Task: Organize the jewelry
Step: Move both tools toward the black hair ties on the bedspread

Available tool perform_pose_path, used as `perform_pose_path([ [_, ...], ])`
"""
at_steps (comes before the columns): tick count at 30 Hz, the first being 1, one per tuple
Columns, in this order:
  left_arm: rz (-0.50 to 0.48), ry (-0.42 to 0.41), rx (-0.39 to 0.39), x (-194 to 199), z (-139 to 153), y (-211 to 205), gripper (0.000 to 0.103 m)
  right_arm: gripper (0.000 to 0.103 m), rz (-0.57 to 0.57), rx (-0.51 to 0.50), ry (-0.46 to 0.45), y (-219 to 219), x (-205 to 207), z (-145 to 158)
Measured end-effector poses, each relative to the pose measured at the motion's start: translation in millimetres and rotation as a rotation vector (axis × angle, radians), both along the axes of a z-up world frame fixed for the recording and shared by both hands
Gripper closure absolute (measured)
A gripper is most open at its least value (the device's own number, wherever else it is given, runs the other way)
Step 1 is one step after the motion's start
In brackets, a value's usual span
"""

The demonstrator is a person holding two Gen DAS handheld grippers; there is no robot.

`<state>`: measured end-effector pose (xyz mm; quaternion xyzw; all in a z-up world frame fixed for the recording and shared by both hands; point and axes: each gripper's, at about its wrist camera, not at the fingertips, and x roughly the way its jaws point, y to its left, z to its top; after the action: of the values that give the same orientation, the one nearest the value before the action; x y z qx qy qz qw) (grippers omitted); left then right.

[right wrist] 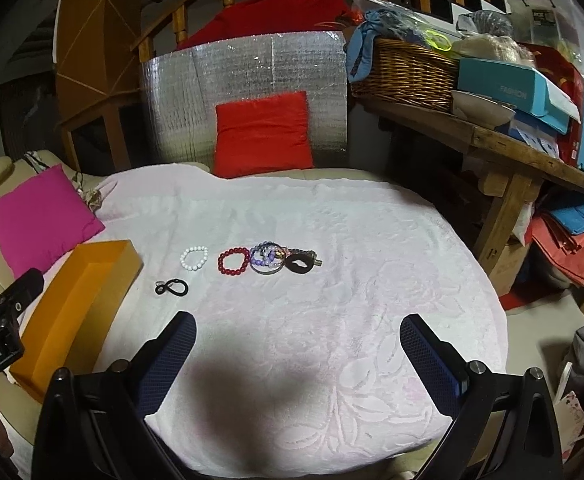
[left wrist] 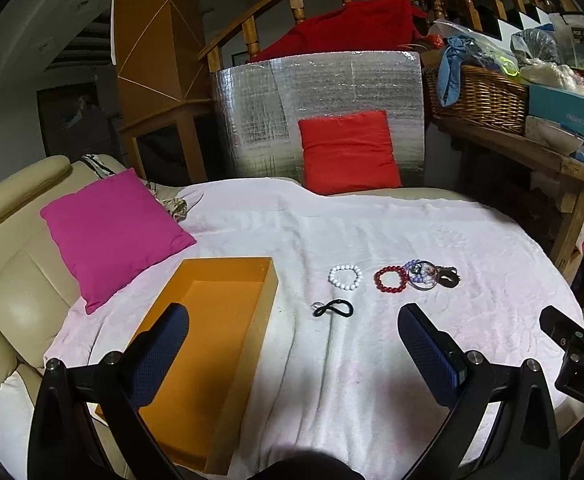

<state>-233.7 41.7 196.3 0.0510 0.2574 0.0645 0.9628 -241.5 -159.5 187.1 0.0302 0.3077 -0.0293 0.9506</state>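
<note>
Both tools are spread wide and hold nothing: the left tool [left wrist: 292, 344] hovers partly over the open orange cardboard box [left wrist: 212, 344], the right tool [right wrist: 298, 344] over the pale pink blanket [right wrist: 332, 220]. Judging by this, the first pick has not begun. Just beyond the box lie a black loop [left wrist: 333, 307], a white bead bracelet [left wrist: 345, 277], a red bead bracelet [left wrist: 390, 279], then a cluster, seemingly purple beads and a bangle [left wrist: 422, 276]. Next comes a descent onto one piece.
</note>
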Motion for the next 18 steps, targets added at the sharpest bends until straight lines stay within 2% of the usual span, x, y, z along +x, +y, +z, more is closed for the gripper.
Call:
perform_pose_path([
  [18, 0.01, 0.028, 0.009, 7, -8, -4, 0.0, 0.0, 0.026, 0.036, 0.026, 3, 11, -10],
])
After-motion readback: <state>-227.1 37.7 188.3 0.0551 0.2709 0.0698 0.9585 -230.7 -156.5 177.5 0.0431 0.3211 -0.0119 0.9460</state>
